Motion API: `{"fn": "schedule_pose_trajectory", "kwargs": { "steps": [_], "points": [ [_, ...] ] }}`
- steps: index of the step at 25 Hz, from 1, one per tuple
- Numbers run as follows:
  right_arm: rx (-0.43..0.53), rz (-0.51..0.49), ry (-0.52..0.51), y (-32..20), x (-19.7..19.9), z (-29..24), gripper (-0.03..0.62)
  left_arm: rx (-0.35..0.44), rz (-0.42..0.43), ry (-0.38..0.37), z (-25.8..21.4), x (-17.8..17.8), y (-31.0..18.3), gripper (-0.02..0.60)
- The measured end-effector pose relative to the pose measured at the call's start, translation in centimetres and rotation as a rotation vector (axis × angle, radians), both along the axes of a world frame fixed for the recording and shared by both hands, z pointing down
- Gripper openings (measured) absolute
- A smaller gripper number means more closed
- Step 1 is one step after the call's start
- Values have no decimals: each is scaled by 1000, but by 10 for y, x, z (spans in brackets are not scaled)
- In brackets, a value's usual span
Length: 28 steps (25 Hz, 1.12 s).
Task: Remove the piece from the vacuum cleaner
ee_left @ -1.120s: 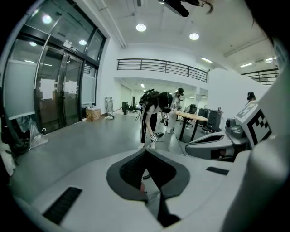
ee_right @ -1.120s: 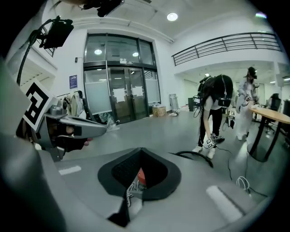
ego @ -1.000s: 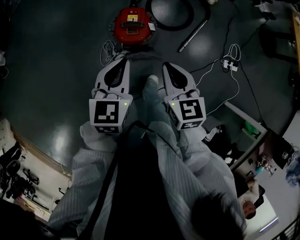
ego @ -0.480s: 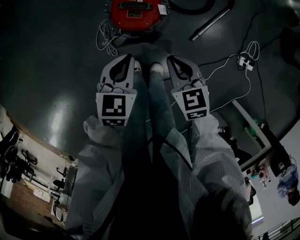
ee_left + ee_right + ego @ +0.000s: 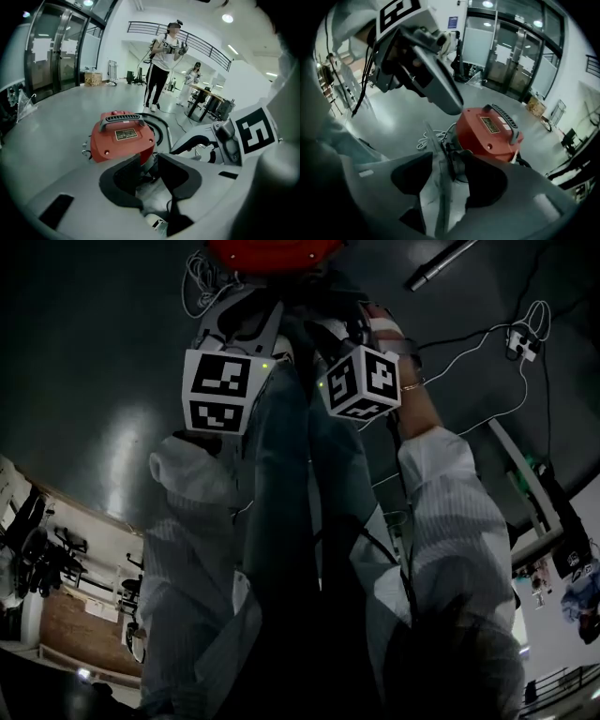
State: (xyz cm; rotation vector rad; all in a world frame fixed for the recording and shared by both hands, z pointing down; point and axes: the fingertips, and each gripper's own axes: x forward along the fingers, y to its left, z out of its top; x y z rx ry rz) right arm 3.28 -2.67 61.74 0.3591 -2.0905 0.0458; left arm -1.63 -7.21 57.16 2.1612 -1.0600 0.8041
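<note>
The red vacuum cleaner [image 5: 123, 138] stands on the grey floor just beyond both grippers; in the head view only its near edge [image 5: 267, 251] shows at the top. It has a grey carry handle [image 5: 506, 119] on top and a black fitting low on its near side. My left gripper [image 5: 149, 161] points at the vacuum's near side, its jaws opening with nothing between them. My right gripper [image 5: 447, 161] is beside it, jaws also opening and empty, aimed at that black fitting. Each gripper shows in the other's view: the right gripper [image 5: 201, 143], the left gripper [image 5: 436, 89].
A black hose [image 5: 161, 131] curls behind the vacuum and a metal tube [image 5: 441, 263] lies on the floor to the right. A white cord coil [image 5: 426, 138] sits by the vacuum's left. A power strip [image 5: 520, 338] lies far right. A person [image 5: 161, 65] stands beyond, near tables.
Both grippers have moved forward to the vacuum, which has slid to the top edge of the head view. The right gripper has rolled, its cube now showing two faces.
</note>
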Motion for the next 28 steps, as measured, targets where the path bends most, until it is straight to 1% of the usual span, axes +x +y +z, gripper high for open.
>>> {"fn": "schedule_pose_trajectory", "kwargs": {
  "steps": [1,4,6,9,10,11,12,14,17,19,22,26,28],
  "points": [
    [5,-44,25,1,-4,10,190,-10,16,-11,8,-1,-2,106],
    [1,-133,101,10,-8,34,196,-36,50,-48,27,-1,-6,115],
    [3,-153,149,13,-4,47,195,-56,53,-59,36,1,-10,115],
    [9,-151,167,12,1,52,196,-60,56,-87,48,8,-20,115],
    [3,-155,175,13,2,53,172,-53,53,-101,50,9,-24,115],
    [-4,-158,180,15,2,54,130,-46,46,-115,52,9,-28,115],
    [-9,-158,181,18,3,55,91,-41,39,-125,52,8,-30,114],
    [-32,-138,169,21,5,56,74,-37,35,-130,53,9,-31,114],
    [-102,-83,127,22,8,55,52,-36,44,-139,54,11,-30,112],
    [-108,-73,111,24,9,54,36,-48,25,-135,54,10,-31,107],
    [-110,-96,101,34,10,54,35,-69,-6,-126,55,8,-31,104],
    [-143,-104,78,39,8,54,40,-44,11,-156,56,6,-32,103],
    [-143,-118,70,42,9,53,41,-55,1,-149,56,5,-31,103]
  ]
}}
